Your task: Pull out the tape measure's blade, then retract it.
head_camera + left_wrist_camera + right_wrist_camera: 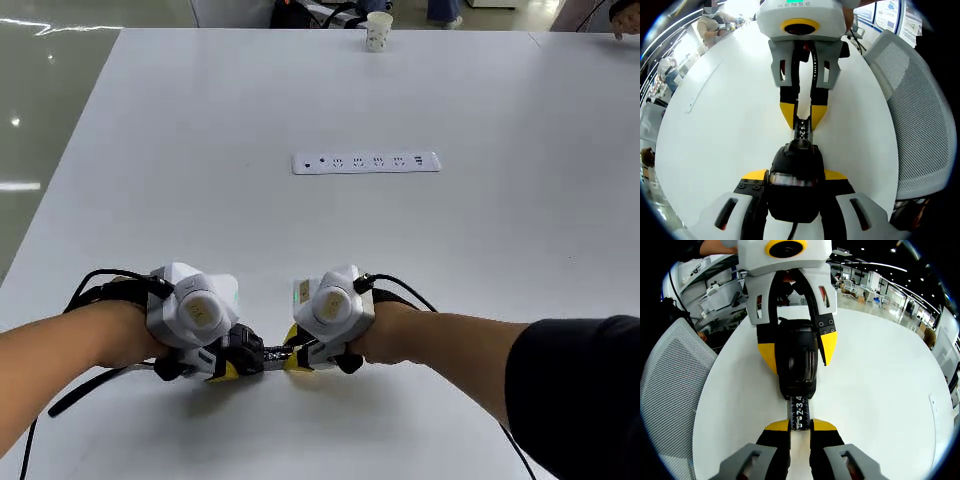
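Bright, even overhead light washed the white table [300, 100]. Soft shadows lay beneath the left gripper [230, 363] and right gripper [298, 360] at lower centre. Glare streaked the floor [40, 90] at upper left. Both gripper views bowed at their edges, and ceiling lamps [880, 264] flared at upper right.

The right tool [800, 427] rises from the bottom edge, its yellow-tipped jaws closed on the short exposed blade [799, 412], whose numerals 2, 3 and 4 can be read. Opposite, the left tool [799, 359] reaches in from the top and clamps the black tape measure [797, 372] between its yellow-tipped jaws. Both sit over the white surface [880, 385]. A grey mesh chair [670, 385] stands at the left.
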{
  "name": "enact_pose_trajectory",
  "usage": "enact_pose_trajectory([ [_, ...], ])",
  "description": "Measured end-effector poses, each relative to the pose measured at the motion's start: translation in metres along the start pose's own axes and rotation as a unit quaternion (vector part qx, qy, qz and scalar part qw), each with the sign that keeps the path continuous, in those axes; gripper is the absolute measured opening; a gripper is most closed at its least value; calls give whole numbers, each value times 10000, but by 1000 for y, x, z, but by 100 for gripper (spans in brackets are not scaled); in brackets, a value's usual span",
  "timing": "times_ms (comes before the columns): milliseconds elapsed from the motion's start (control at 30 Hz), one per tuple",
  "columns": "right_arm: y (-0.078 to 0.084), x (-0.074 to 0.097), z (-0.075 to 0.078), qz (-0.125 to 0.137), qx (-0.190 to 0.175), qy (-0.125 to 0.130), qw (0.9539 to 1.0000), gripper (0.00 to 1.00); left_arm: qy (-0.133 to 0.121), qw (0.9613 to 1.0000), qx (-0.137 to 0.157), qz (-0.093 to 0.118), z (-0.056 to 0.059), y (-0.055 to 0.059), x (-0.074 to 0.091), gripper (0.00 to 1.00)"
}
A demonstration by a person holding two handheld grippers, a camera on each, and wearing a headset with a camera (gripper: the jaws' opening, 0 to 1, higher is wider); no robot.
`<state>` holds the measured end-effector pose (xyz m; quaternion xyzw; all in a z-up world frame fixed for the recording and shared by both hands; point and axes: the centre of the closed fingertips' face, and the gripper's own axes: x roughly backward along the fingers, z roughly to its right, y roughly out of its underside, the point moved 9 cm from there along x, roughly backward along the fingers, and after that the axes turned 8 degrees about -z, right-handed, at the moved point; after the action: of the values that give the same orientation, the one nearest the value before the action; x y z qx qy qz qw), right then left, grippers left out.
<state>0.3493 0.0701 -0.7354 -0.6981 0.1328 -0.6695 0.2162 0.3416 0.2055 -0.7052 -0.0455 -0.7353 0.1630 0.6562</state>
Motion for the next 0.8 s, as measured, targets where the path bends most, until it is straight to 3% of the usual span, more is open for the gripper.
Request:
enact_pose_trajectory([
  [800, 7, 4, 2, -44, -56, 0, 10000, 10, -24, 10000, 39, -11, 0, 0, -1, 34],
])
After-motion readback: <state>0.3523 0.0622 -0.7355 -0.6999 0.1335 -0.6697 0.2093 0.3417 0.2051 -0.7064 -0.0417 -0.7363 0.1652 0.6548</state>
